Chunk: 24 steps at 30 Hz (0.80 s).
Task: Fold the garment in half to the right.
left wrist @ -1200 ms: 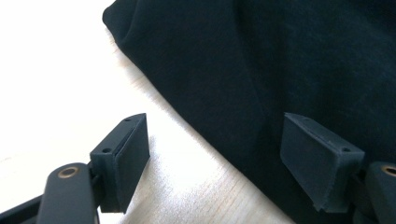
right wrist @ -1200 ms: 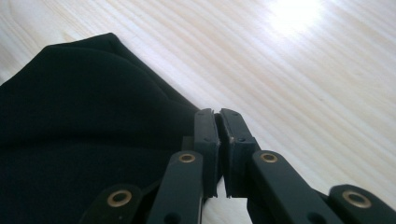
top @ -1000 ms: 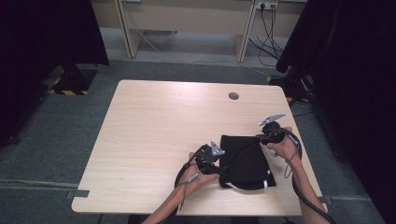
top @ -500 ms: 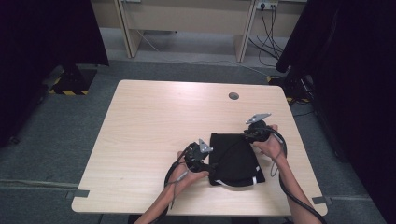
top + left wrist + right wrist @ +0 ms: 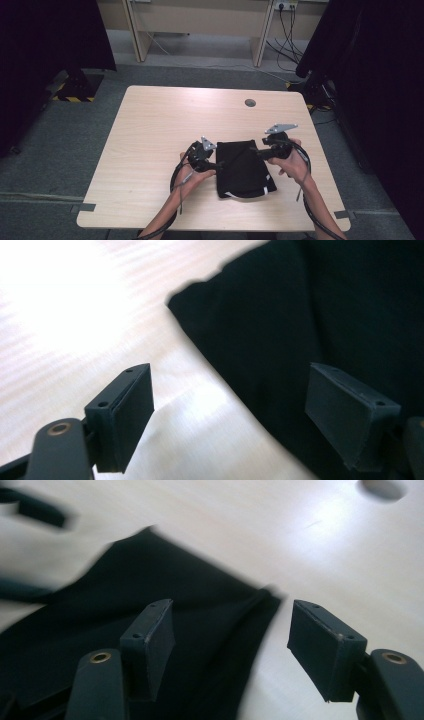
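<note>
A black folded cloth (image 5: pixel 243 169) lies flat on the wooden table (image 5: pixel 165 125), with a thin white trim along its near edge. My left gripper (image 5: pixel 219 164) sits at the cloth's left edge. In the left gripper view its jaws have just been opening wider; the left gripper (image 5: pixel 235 410) is open, with the cloth's edge (image 5: pixel 310 305) lying between the pads, untouched. My right gripper (image 5: pixel 256 150) is at the cloth's far right corner. Its jaws have just been opening too: the right gripper (image 5: pixel 235 645) stands open above that corner of the cloth (image 5: pixel 150 580), pads off the fabric.
A round cable hole (image 5: pixel 250 103) sits in the table's far right part, seen also as the hole (image 5: pixel 382 487). Dark curtains flank the table, and desk legs with cables stand behind it. Bare wood spreads to the left and far side.
The cloth and both hands have shifted left, toward the table's middle. My right gripper, shut on the cloth's far right corner before, has let go and lifted slightly.
</note>
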Available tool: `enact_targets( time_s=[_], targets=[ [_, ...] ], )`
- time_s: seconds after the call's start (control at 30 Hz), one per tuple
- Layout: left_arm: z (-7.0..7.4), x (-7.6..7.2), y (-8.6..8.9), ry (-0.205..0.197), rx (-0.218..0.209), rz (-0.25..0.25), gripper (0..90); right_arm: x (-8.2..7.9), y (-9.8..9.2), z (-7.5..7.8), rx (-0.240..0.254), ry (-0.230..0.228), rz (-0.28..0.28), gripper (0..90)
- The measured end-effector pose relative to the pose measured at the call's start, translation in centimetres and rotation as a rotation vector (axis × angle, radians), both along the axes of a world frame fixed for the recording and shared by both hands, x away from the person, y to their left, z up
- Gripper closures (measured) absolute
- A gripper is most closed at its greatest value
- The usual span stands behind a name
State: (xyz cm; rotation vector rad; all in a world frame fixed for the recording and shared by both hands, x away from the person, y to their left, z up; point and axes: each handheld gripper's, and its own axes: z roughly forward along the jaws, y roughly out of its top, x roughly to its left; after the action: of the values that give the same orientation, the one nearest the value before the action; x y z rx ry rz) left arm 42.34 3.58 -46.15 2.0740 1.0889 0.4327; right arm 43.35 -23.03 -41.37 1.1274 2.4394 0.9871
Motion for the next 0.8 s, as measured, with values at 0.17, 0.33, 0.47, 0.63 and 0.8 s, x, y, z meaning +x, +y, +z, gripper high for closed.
enact_targets(
  time_s=[0.17, 0.33, 0.47, 0.63, 0.8],
  targets=[
    [-0.1, 1.9, 0.1, 0.002, 0.006, 0.057, 17.5, -3.1, -0.3, -1.3, -0.037, 0.057, 0.028, 35.8],
    [-1.2, 3.3, 0.2, 0.012, 0.055, 0.087, 17.6, -3.9, -0.6, -3.0, -0.05, 0.089, 0.113, 65.9],
    [-1.3, 3.2, 0.0, -0.012, 0.065, 0.082, 17.3, -4.1, -1.3, -2.4, -0.031, 0.076, 0.139, 78.1],
    [-1.6, 3.5, 0.4, -0.028, 0.067, 0.089, 18.7, -5.6, -2.8, 0.0, -0.015, 0.017, 0.15, 80.1],
    [-1.7, 3.6, 0.4, -0.019, 0.038, 0.076, 18.8, -5.4, -4.0, -2.5, -0.025, 0.082, 0.124, 78.8]
  ],
)
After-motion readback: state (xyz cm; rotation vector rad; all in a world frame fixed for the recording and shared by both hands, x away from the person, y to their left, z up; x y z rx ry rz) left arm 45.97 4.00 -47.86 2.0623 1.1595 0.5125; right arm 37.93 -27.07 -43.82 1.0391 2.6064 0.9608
